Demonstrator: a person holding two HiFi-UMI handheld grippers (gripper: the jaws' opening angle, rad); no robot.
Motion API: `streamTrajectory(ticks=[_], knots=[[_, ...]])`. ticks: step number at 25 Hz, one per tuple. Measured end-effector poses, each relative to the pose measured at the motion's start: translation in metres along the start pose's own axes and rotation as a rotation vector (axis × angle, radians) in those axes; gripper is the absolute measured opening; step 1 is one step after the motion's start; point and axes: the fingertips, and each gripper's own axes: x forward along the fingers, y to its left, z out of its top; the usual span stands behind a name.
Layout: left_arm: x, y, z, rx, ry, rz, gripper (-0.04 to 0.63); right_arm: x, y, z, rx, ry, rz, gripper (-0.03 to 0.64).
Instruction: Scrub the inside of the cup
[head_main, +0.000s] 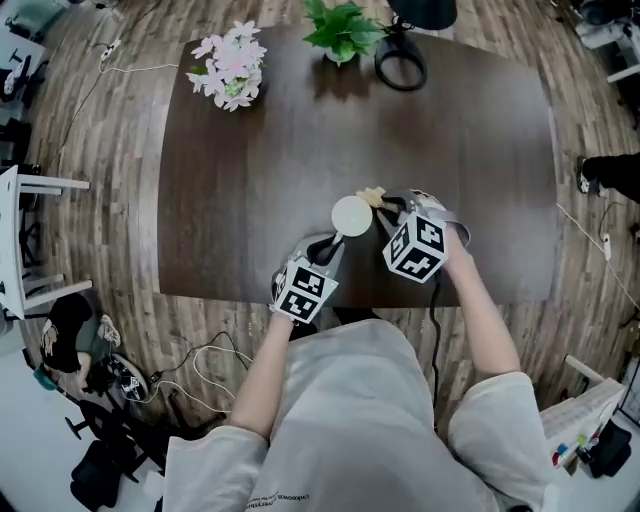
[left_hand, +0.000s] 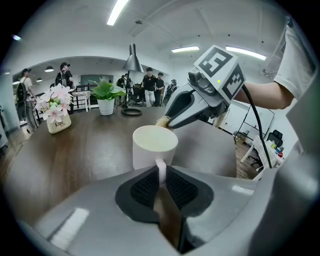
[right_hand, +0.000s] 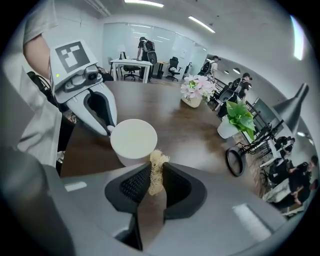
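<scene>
A dark brown wooden surface (head_main: 450, 150) fills the middle of the head view, and the work sits near its front edge, close to the person.

The left tool (left_hand: 161, 176) points at the cup from the person's side. Its jaws are closed tight on the thin white handle, which stands upright between the ribbed pads. The right tool (right_hand: 156, 179) comes in from the other side, its jaws pressed together on a scrubber, with only the tuft showing past the tips.

The white cylindrical ceramic cup (left_hand: 153, 145) is upright between the two tools with its mouth open to the top. Its inside looks pale and empty. Whether its base rests on the surface or hangs just above it cannot be told.

The small pale straw-coloured fibrous scrubber (right_hand: 158, 164) sits just at the cup's rim on the right tool's side, not yet down inside.

The step in hand appears to be the approach to the cup's mouth. The next move likely calls for tipping the right tool downward so the tuft drops past the rim and rubs the inner wall, while the left tool holds the handle firm against the push.
</scene>
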Motion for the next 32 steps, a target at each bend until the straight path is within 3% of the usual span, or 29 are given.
streamTrajectory(ticks=[10, 21, 32], knots=[[-0.001, -0.007, 0.002, -0.001, 0.008, 0.009, 0.044, -0.014, 0.027, -0.011, -0.07, 0.065, 0.053, 0.092], [0.001, -0.005, 0.0, 0.003, 0.012, -0.01, 0.046, -0.014, 0.054, -0.012, -0.08, 0.083, 0.138, 0.089], [0.001, -0.008, 0.001, 0.023, 0.012, -0.077, 0.046, -0.015, 0.084, 0.01, -0.116, 0.026, 0.257, 0.089]])
